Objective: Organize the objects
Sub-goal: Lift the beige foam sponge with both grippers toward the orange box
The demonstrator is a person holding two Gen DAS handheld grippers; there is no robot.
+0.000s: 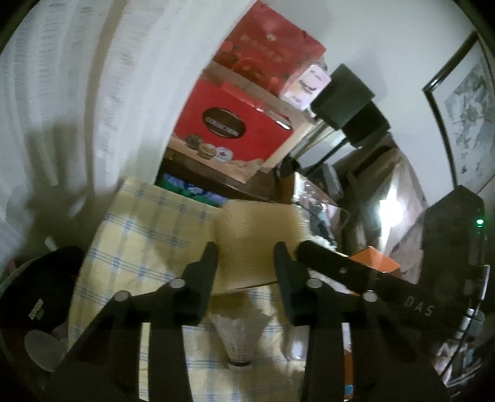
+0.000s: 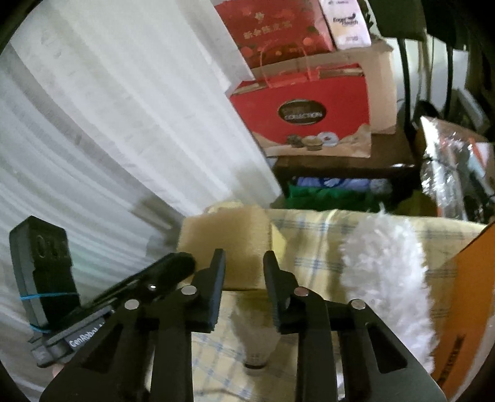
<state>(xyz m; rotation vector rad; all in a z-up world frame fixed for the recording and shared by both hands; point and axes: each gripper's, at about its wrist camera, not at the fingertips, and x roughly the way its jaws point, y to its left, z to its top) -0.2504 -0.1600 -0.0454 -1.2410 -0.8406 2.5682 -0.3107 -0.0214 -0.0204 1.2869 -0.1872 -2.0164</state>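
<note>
Shuttlecock (image 1: 238, 340) below left claw (image 1: 246, 258)

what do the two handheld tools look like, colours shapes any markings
Both are black two-finger tools with flat, tapered fingers on linkage arms joined by round silver pins. The left tool matches the right tool. Seen from the left view, the right tool's body bears raised letters "DAS" and a small green light. Seen from the right view, the left tool carries a "GenRobot" label and a blue band.

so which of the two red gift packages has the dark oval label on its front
The lower red box, sitting in front, with cupcake pictures along its bottom edge. The upper red bag stacked behind it shows only gold characters and no oval.
</note>
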